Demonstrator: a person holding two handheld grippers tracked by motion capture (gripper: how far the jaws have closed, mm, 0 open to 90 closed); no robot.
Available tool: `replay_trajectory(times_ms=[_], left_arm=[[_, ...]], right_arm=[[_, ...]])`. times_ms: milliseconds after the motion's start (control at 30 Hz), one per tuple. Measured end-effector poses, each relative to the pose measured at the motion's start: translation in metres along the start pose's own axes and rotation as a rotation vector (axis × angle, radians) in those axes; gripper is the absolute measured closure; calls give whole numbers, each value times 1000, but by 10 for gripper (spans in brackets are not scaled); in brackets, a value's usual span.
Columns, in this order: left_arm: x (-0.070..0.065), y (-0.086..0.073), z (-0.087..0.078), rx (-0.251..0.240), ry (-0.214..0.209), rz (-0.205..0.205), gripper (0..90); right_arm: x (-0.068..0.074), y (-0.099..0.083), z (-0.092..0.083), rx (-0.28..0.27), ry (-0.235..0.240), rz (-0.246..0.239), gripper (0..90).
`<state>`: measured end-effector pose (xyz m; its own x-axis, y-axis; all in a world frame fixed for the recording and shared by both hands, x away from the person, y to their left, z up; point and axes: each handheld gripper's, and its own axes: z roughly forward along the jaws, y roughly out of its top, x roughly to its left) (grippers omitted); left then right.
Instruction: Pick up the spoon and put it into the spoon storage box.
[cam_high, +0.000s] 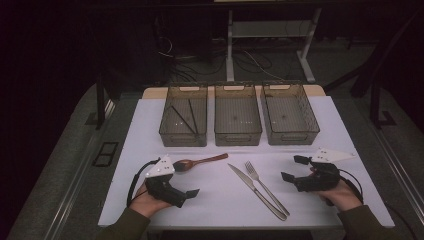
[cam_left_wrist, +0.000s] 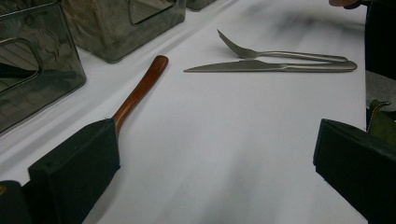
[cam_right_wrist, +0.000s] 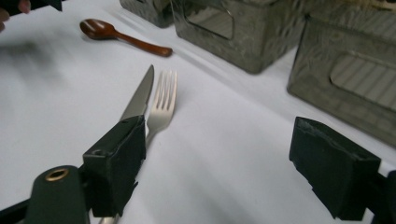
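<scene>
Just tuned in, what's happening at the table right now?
A person holds a gripper in each hand over a white table. Both are open and empty: the left gripper sits by the wooden spoon, the right gripper faces the knife and fork. Three bins stand behind; the left bin holds dark chopsticks.

We found no text, label, brand, number or sign that we could read anywhere in these views.
</scene>
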<state>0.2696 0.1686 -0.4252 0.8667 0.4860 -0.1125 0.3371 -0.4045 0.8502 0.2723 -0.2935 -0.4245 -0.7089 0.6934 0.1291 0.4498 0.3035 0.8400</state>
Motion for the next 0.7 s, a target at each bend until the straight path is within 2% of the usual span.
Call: replay_trajectory(times_ms=[167,433,533,700], left_arm=[[0,1,0,-1,4,3,0],[2,1,0,-2,5,-2,0],[3,3,-1,-6,8,0,0],[6,6,-5,-1,17,9,12]], right_arm=[[1,-11,-5,-4,-15,1,177],[5,-25,-16,7,-80,11,173],[4,-26,-18,0,-76,25,171],[5,-25,-14,10,-64,12,162]])
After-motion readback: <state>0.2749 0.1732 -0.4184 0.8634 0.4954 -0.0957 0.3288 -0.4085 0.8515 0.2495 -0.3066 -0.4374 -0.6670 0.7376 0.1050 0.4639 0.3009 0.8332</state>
